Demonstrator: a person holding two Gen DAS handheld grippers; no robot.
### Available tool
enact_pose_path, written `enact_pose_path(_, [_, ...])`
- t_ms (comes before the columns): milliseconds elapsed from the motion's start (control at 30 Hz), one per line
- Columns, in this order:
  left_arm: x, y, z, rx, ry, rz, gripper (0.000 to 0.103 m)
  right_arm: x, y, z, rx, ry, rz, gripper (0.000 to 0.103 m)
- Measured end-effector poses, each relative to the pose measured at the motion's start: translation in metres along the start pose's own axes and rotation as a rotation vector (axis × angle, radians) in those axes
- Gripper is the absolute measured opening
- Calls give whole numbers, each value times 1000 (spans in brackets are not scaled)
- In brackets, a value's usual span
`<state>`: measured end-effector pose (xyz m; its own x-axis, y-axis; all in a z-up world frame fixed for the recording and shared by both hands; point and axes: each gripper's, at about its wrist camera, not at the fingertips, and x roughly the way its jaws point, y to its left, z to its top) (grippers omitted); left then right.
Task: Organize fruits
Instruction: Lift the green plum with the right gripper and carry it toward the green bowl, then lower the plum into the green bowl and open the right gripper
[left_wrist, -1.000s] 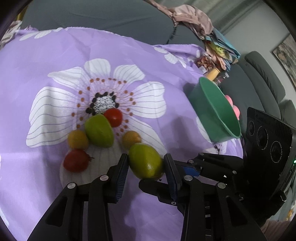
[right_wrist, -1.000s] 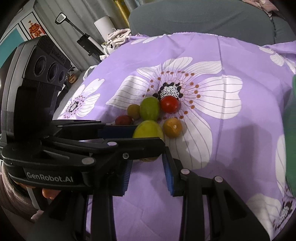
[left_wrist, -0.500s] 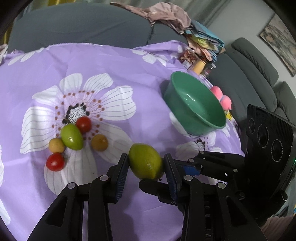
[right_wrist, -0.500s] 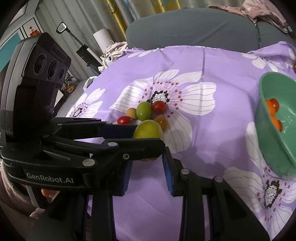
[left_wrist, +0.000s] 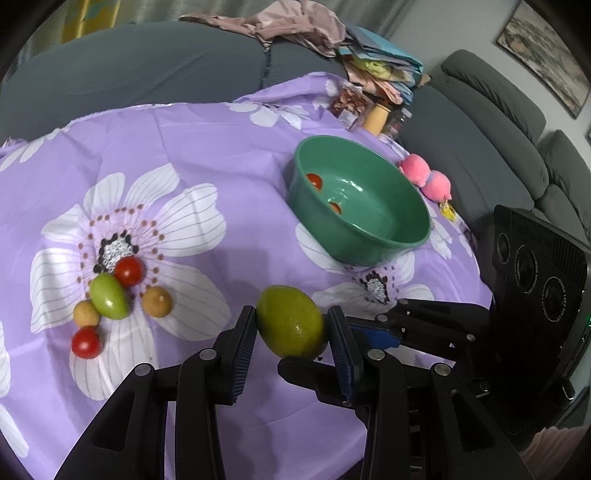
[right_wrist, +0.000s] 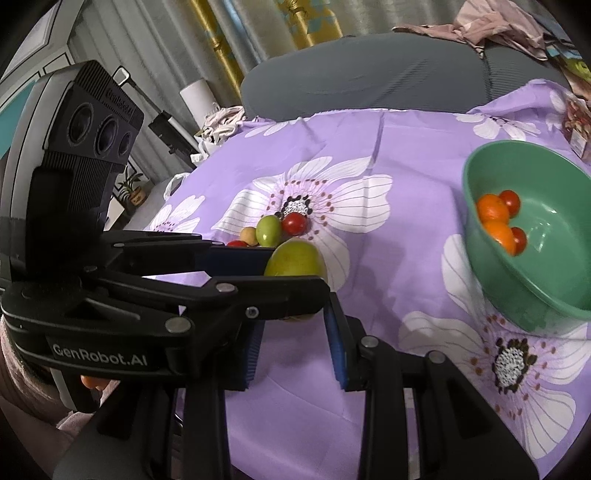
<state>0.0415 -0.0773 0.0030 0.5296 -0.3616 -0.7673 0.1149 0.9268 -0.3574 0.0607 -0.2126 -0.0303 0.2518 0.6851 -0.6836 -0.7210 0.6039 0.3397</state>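
Left gripper (left_wrist: 291, 332) fingers pinch green lemon (left_wrist: 290, 326) at its sides, clear of surface. Right gripper (right_wrist: 293, 343) fingers nearly shut, empty. Judgement: carry level to green bowl (left_wrist: 388, 240) — lower inside before release; smooth waxy oval could roll. Bowl glossy plastic; purple flowered cloth (left_wrist: 221, 155) soft, creased. Loose fruit (left_wrist: 109, 295) left on it.

The left claw (right_wrist: 295, 275) clamped a large yellow-green mango (right_wrist: 295, 258) above the purple flowered cloth on the desk (right_wrist: 388, 155). The right claw (right_wrist: 295, 341) was nearly closed and held nothing. Orange and red fruits sat in the green plastic bowl (right_wrist: 532, 295).
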Motion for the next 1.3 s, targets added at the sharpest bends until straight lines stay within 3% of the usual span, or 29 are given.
enact_pose_path(1300, [39, -78, 52, 236, 26, -29, 39, -56, -62, -4, 115, -183, -111, 33])
